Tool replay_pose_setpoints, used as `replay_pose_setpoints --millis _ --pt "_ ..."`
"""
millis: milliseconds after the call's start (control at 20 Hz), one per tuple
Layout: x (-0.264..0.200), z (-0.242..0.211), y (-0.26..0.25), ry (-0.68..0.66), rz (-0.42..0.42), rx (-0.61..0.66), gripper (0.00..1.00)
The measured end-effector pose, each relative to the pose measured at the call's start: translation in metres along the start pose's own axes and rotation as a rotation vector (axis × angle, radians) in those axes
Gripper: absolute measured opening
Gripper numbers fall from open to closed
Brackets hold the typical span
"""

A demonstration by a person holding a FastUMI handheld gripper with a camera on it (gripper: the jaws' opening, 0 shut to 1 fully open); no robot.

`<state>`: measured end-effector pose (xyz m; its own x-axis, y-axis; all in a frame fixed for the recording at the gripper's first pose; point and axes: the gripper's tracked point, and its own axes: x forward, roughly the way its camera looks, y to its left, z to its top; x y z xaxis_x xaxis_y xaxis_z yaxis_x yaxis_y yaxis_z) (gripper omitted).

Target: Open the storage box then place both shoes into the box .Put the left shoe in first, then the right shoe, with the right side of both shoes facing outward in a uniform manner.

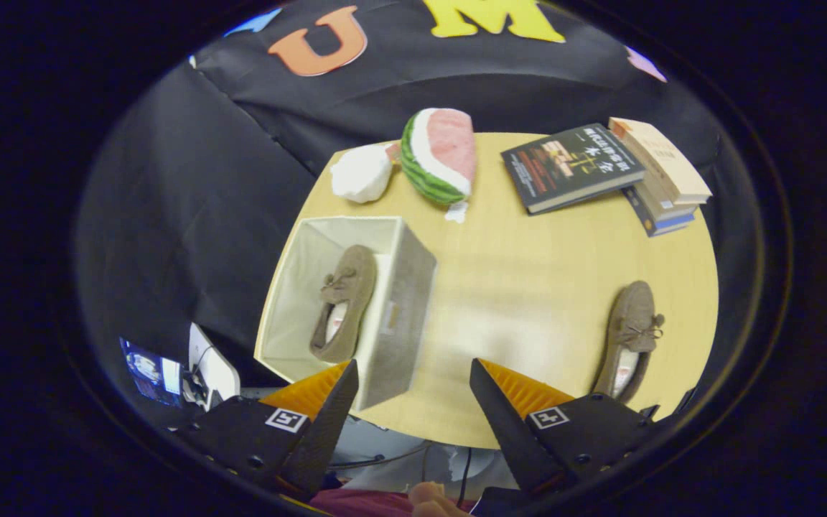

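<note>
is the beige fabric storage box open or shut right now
Open. The beige fabric storage box has no lid over it, and one brown suede shoe lies visible inside. The gripper is open, holding nothing.

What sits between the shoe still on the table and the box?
Nothing visible: bare table lies between the right shoe and the open box, where the other shoe already sits. The open gripper hovers empty between them.

Desk layout: box left, loose shoe right.

The open storage box (345,301) sits on the desk's (521,287) left with one shoe (344,304) inside; the other shoe (629,337) lies near right. Far edge: possibly a cloth bundle (361,173), plush watermelon slice (440,155), then books (604,172) rightward.
</note>
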<state>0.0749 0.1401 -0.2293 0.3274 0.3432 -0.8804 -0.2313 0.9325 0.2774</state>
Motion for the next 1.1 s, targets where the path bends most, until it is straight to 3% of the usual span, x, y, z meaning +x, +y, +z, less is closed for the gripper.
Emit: replay_pose_setpoints --millis 200,600,750,1100 --pt "-0.021 -0.003 -0.106 -0.046 -0.045 0.066 0.96" --pt "-0.03 -0.028 -0.318 -0.058 -0.267 0.182 0.96" --pt "-0.014 -0.04 -0.347 -0.025 -0.26 0.202 0.96" --pt "0.027 -0.055 -0.328 0.045 -0.159 0.19 0.96"
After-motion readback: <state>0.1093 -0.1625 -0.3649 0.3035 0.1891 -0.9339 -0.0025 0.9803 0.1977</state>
